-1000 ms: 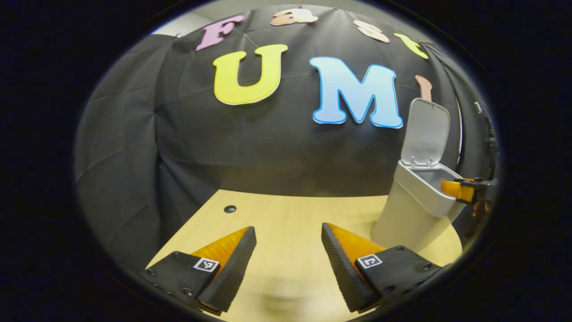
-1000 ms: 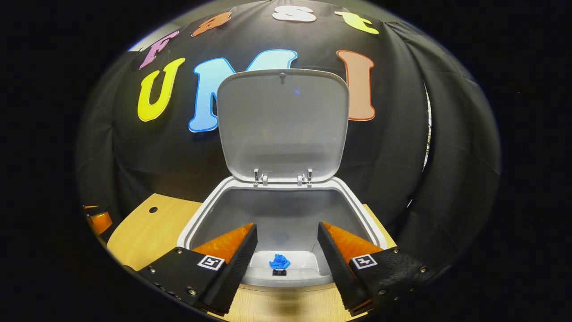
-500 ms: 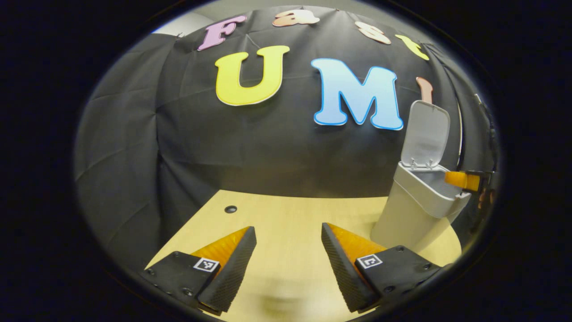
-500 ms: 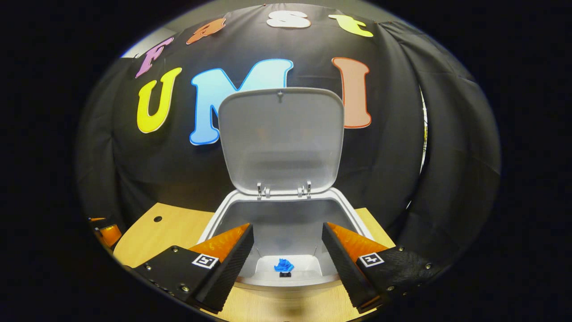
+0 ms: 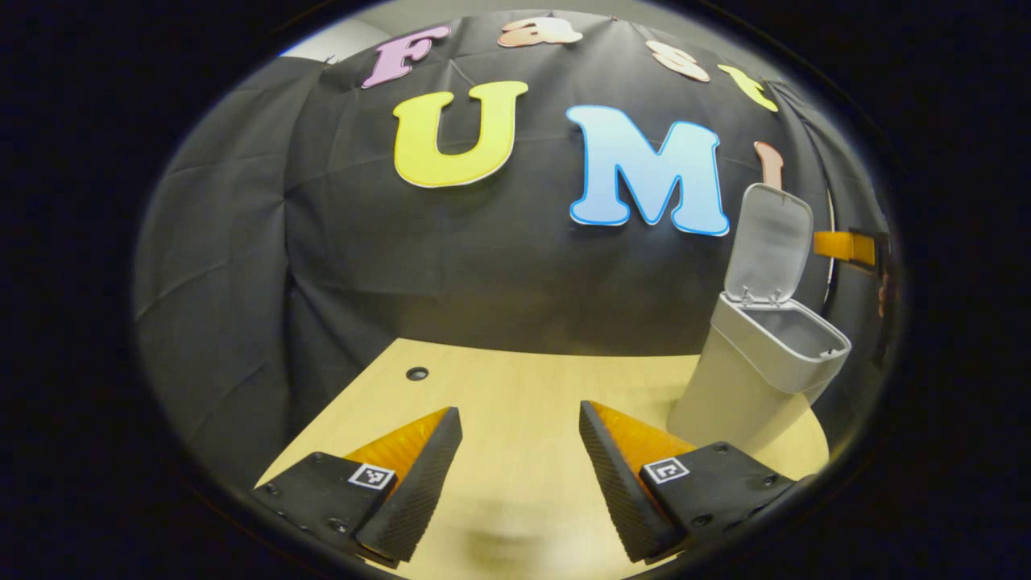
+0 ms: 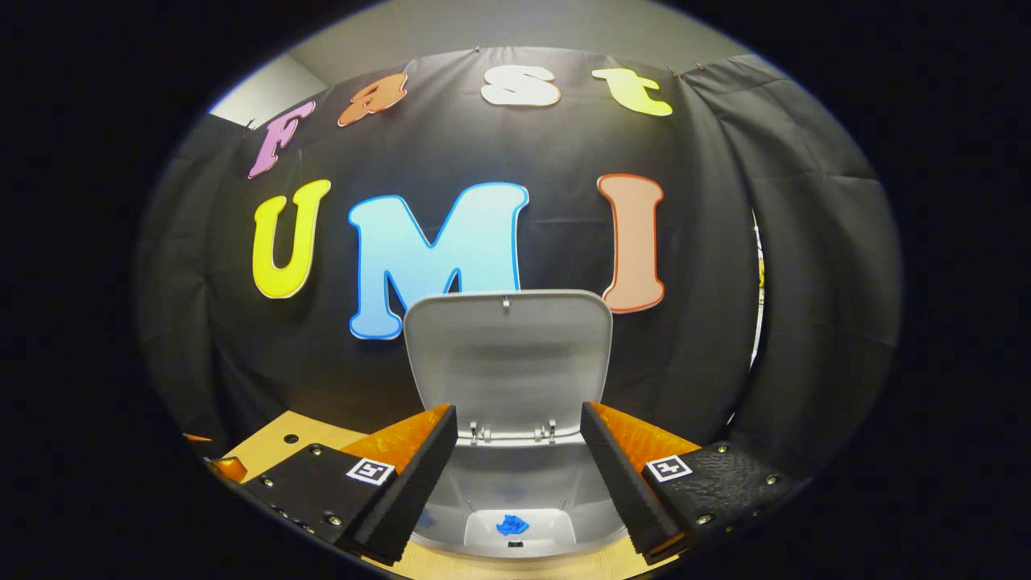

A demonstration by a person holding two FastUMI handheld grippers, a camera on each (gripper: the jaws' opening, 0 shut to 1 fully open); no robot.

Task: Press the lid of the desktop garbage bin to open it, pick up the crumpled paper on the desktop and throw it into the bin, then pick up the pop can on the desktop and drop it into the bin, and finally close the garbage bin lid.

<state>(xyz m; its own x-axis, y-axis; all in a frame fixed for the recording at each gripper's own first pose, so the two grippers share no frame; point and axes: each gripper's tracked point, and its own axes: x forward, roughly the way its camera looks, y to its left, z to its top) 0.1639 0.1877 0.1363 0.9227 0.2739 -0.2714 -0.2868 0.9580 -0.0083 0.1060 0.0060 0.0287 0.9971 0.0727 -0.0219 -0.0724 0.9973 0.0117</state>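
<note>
The right hand-held gripper (image 6: 517,471), fingers spread and empty, sits directly in front of and above the pale grey plastic desktop bin (image 6: 515,499), whose flat hinged lid (image 6: 507,354) stands upright just beyond it; closing seems the step left, though the bin's contents are unclear. The left hand-held gripper (image 5: 519,475), also spread, is well apart over the light wooden tabletop (image 5: 515,387).

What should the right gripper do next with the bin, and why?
Probably bring the open, empty right gripper forward and up behind the lid to tip it shut. The lid stands upright over the open bin, and nothing lies on the desktop seen here.
</note>
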